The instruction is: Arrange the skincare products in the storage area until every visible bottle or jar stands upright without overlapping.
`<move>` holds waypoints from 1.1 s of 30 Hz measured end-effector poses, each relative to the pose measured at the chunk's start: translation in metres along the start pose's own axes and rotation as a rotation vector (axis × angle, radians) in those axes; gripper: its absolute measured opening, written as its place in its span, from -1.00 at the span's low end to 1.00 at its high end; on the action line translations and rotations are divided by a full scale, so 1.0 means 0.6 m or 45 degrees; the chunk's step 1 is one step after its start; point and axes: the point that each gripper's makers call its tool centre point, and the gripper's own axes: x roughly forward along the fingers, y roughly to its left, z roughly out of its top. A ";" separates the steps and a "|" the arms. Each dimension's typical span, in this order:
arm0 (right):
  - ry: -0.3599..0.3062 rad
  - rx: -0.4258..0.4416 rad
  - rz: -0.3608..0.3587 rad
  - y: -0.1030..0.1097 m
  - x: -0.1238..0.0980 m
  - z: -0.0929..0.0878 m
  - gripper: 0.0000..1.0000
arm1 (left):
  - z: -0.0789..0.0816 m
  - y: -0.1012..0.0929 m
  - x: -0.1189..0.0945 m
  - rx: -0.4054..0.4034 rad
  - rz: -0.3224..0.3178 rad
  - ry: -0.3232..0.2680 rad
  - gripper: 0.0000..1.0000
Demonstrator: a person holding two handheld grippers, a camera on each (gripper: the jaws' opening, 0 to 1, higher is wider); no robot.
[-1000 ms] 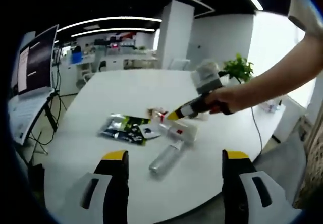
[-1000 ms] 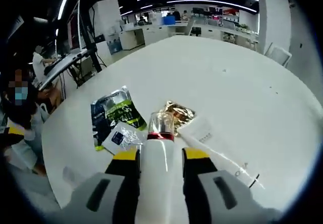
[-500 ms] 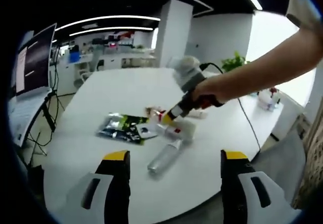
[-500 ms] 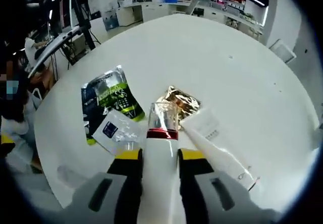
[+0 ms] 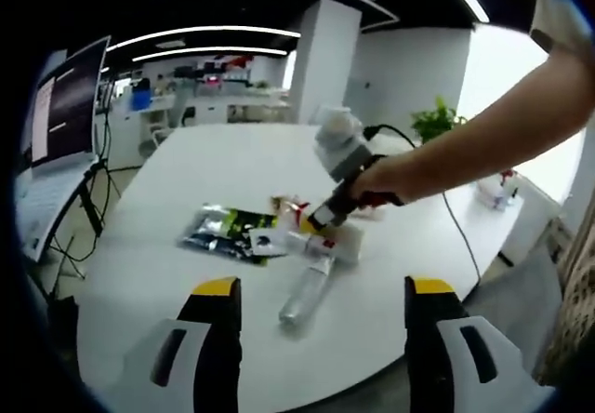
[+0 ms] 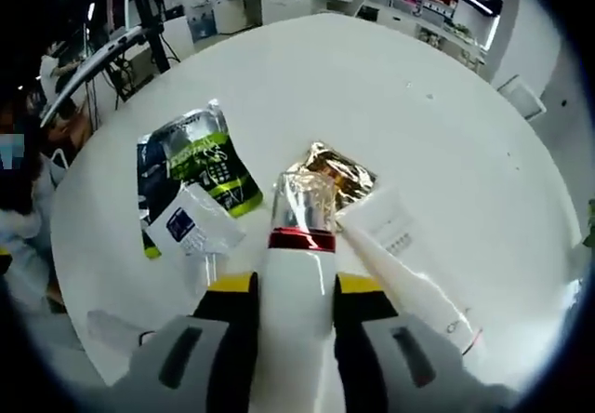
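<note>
My right gripper (image 6: 296, 285) is shut on a white bottle (image 6: 296, 292) with a red band and a clear cap (image 6: 302, 206), held just above the items on the white table (image 6: 390, 78). Below the cap lie a gold packet (image 6: 342, 166), a green-and-black sachet (image 6: 191, 166), a small white sachet (image 6: 191, 229) and a white tube (image 6: 409, 278). In the left gripper view the right gripper (image 5: 321, 216), held by a hand, reaches in over the same cluster. A clear bottle (image 5: 305, 298) lies on its side nearer me. My left gripper (image 5: 323, 290) hangs open above the table's near edge.
The round white table (image 5: 186, 166) has bare room beyond and around the cluster. A monitor on a stand (image 5: 65, 106) is off its left side. A potted plant (image 5: 437, 120) and a cable are at the far right. A seated person (image 6: 23, 190) is beside the table's edge.
My right gripper has carried the white bottle lower and closer over the sachets and gold packet. The left gripper has stayed open in much the same place.
</note>
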 end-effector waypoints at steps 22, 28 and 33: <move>-0.126 0.033 0.093 -0.002 0.000 0.000 -0.41 | -0.007 0.011 0.009 -0.118 -0.018 0.026 0.30; -0.163 0.032 0.121 0.000 -0.019 -0.004 -0.42 | -0.007 0.012 0.009 -0.162 -0.032 0.025 0.29; -0.292 0.030 0.166 0.001 -0.063 0.014 -0.43 | -0.006 0.002 0.023 -0.206 -0.100 0.037 0.30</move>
